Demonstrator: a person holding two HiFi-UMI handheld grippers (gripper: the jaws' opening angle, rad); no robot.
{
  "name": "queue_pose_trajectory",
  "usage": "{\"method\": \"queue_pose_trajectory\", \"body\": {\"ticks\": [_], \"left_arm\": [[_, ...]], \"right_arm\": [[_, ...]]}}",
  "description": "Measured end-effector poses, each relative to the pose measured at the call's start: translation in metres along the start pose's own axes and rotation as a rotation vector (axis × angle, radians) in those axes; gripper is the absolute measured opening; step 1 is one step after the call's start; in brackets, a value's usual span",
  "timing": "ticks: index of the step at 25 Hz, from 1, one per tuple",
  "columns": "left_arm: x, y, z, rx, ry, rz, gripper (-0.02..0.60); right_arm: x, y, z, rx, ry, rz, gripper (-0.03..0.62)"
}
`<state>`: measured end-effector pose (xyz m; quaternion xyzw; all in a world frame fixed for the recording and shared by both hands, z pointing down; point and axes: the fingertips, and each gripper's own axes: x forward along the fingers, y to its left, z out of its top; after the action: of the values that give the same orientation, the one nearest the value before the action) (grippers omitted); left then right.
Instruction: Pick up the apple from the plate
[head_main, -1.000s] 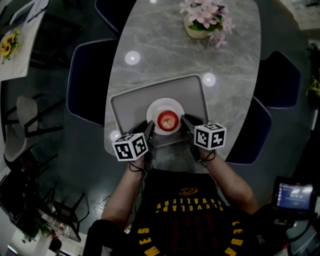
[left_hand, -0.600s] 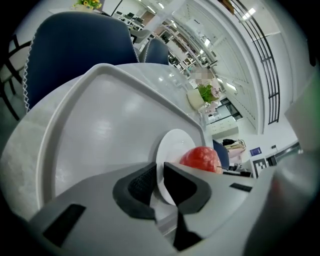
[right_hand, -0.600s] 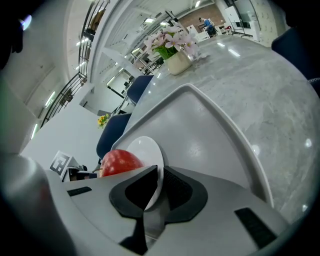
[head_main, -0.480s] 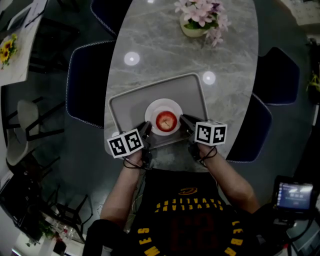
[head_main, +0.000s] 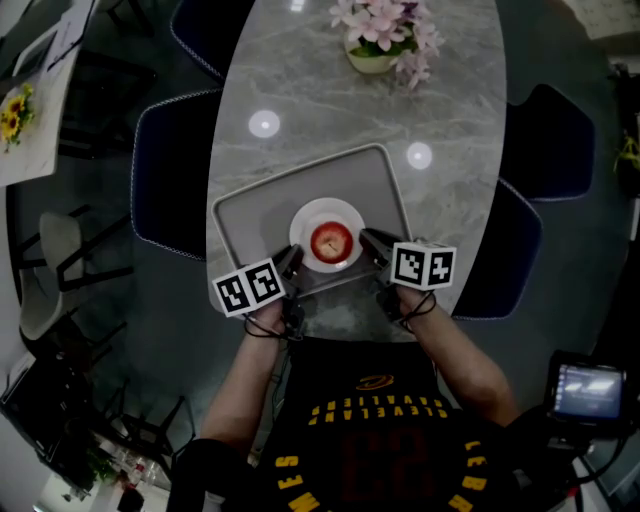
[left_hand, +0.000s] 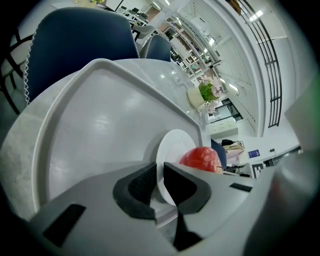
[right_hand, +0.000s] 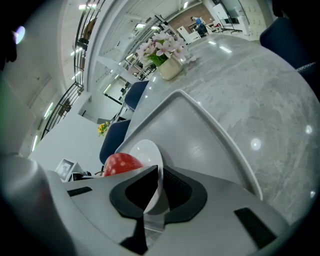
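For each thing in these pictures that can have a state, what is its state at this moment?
apple: whole, resting on the plate, held by no gripper.
plate: level on the tray, its rim pinched on two sides.
tray: flat on the table.
flower pot: upright, at the table's far end.
left gripper: closed on the plate's rim.
right gripper: closed on the plate's rim.

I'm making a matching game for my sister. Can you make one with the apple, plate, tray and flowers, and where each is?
1 apple
2 plate
3 tray
4 flowers

A on the tray
B far end of the table
C on the plate
D flat on the table, under the plate

Pairs: 1-C, 2-A, 3-D, 4-B
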<state>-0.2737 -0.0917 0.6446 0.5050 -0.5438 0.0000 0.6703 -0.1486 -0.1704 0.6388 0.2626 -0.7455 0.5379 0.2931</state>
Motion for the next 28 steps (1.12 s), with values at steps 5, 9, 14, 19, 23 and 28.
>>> {"method": "queue_pose_trajectory", "body": {"ticks": [5,9,14,19,23,28], "left_arm": [[0.0,-0.012,-0.006,0.024,0.011,-0.002,0.046],[0.002,-0.023,-0.015,0.044,0.022,-0.011,0.046],[0.006,-0.037,-0.033,0.061,0.043,-0.02,0.046],[0.016,-0.05,-0.05,0.084,0.061,-0.024,0.046],[0.016,-0.06,-0.066,0.102,0.071,-0.025,0.046],[0.023,-0.072,-0.089,0.121,0.09,-0.027,0.046]], "right_arm": [[-0.013,-0.006,-0.004,0.019,-0.016,0.002,0.041],[-0.026,-0.013,-0.007,0.037,-0.035,-0.001,0.041],[-0.046,-0.025,-0.013,0.052,-0.054,-0.007,0.041],[-0.064,-0.042,-0.02,0.07,-0.071,-0.009,0.041],[-0.08,-0.05,-0.029,0.081,-0.087,-0.009,0.041],[-0.1,-0.067,-0.041,0.101,-0.102,-0.011,0.041]]}}
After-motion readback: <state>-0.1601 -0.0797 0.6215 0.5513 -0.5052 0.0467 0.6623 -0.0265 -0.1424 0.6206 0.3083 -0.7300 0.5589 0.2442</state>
